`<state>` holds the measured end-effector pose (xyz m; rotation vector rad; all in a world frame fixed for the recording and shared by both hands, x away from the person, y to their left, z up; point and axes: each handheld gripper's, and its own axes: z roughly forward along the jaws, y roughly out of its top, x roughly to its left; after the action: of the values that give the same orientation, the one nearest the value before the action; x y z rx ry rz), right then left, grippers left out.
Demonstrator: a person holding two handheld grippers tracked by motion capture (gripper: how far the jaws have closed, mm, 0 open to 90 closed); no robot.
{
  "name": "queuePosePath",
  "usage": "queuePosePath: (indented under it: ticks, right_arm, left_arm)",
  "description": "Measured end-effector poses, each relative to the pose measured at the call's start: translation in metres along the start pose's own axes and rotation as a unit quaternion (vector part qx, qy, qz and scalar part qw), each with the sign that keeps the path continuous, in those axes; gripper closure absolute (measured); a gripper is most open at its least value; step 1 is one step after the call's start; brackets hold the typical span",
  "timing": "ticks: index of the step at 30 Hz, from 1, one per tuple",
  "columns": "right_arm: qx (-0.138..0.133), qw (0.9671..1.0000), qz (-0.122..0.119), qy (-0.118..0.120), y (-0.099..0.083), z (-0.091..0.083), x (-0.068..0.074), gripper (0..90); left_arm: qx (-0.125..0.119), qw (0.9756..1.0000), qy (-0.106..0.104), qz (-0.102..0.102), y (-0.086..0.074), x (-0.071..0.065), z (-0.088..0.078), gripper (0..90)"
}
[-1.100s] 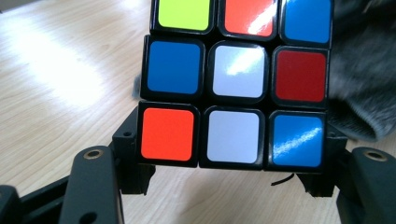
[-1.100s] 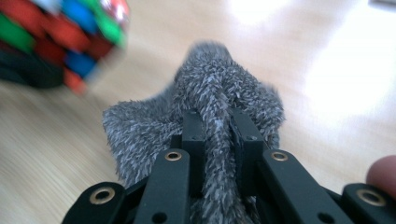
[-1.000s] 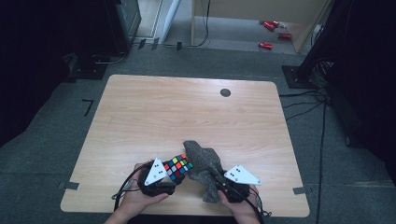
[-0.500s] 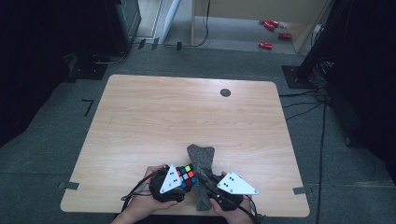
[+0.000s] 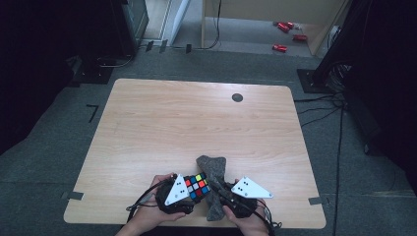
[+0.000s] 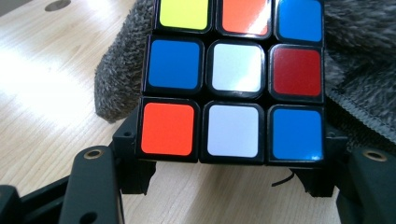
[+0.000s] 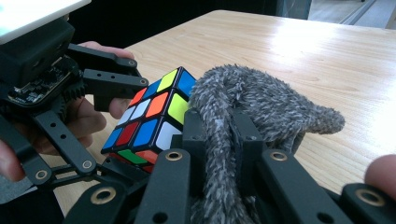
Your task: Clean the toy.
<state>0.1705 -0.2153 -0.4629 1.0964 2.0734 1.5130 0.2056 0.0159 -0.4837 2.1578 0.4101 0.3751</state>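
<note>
High view puts everything at the lower centre of the frame: the left hand-held gripper (image 5: pixel 189 189) clamps a puzzle cube (image 5: pixel 196 186), and the right hand-held gripper (image 5: pixel 222 191), just to its right, is pressed together on a grey fuzzy cloth (image 5: pixel 212 169). The cloth runs from the bottom edge of the table (image 5: pixel 196 118) up past the cube's right side and spreads out above it, lying against the cube.

Left gripper view shows the cube (image 6: pixel 233 79) filling the middle, seated between the two black jaws at the lower corners, its face a mix of blue, white, orange, red and yellow tiles. The cloth (image 6: pixel 116 70) bulges behind it on both sides.

Right gripper view has a fold of cloth (image 7: pixel 219 154) squeezed upright between the jaws at bottom centre; the rest humps away to the right. The cube (image 7: pixel 149 116) sits to the left of it, tilted on a corner, in the other hand-held gripper (image 7: pixel 133 119); whether the cloth wraps under it I cannot quite tell.

A round dark grommet (image 5: pixel 237 97) marks the table's upper right. Grey carpet surrounds the pale wooden table; red objects (image 5: pixel 286 34) lie on the floor at the top right, and cables (image 5: pixel 319 110) trail along the right side.
</note>
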Motion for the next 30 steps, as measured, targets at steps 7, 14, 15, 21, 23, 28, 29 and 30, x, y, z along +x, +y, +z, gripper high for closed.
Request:
queuePosePath:
  ticks: [7, 14, 15, 21, 23, 28, 29, 30]
  right_arm:
    - [-0.01, 0.9999, -0.002, 0.011, 0.002, -0.003, 0.004, 80.2]
    - [-0.026, 0.9994, -0.006, 0.022, 0.005, -0.007, 0.008, 80.1]
    - [-0.029, 0.9993, -0.007, 0.024, 0.005, -0.007, 0.008, 80.0]
    - [-0.032, 0.9987, -0.013, 0.037, 0.007, -0.009, 0.015, 79.9]
    - [-0.032, 0.9982, -0.018, 0.047, 0.007, -0.007, 0.019, 79.8]
    - [-0.015, 0.9978, -0.035, 0.054, 0.004, -0.001, 0.031, 79.8]
    - [-0.012, 0.9975, -0.041, 0.056, 0.003, 0.0, 0.034, 79.7]
    - [-0.01, 0.9973, -0.048, 0.055, 0.003, 0.001, 0.036, 79.7]
  left_arm:
    - [0.0, 1.0, -0.002, -0.004, -0.001, 0.001, 0.0, 34.5]
    - [0.004, 1.0, -0.007, -0.004, -0.001, -0.003, 0.004, 34.5]
    - [0.007, 1.0, -0.007, -0.002, 0.0, -0.003, 0.004, 34.5]
    - [0.018, 0.9998, 0.004, 0.007, 0.0, -0.006, 0.007, 34.6]
    - [0.02, 0.9997, 0.008, 0.011, 0.001, -0.008, 0.008, 34.6]
    - [0.026, 0.9993, 0.021, 0.019, 0.007, -0.014, 0.009, 34.6]
    - [0.025, 0.9991, 0.024, 0.024, 0.008, -0.016, 0.009, 34.6]
    - [0.026, 0.9989, 0.027, 0.029, 0.01, -0.018, 0.009, 34.6]
